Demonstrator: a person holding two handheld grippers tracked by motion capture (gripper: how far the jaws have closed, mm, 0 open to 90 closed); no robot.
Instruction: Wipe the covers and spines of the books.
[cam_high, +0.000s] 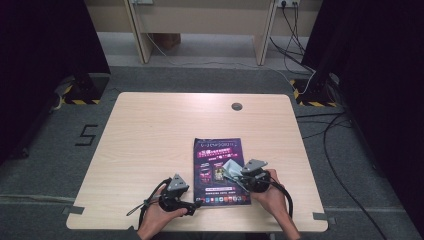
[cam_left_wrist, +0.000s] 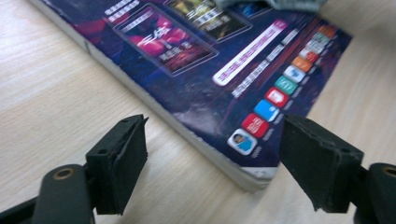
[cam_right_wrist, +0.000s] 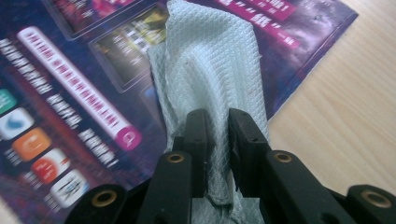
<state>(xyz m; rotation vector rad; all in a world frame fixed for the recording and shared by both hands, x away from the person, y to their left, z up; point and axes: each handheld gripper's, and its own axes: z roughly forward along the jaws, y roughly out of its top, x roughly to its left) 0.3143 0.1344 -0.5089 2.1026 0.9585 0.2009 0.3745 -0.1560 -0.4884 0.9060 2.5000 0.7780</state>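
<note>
Your left gripper (cam_high: 196, 204) lies low at the bench's (cam_high: 150, 130) near edge, fingers wide apart (nothing between them) before the magazine's (cam_high: 218, 170) corner. Your right gripper (cam_high: 239, 176) leans over the magazine, fingers clamped on a cloth (cam_right_wrist: 212, 70).

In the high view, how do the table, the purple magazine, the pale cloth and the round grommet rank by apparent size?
1. Table, by far the largest.
2. Purple magazine.
3. Pale cloth, partly hidden by the right gripper that pinches it.
4. Round grommet, smallest, though it lies farther from the camera.
</note>
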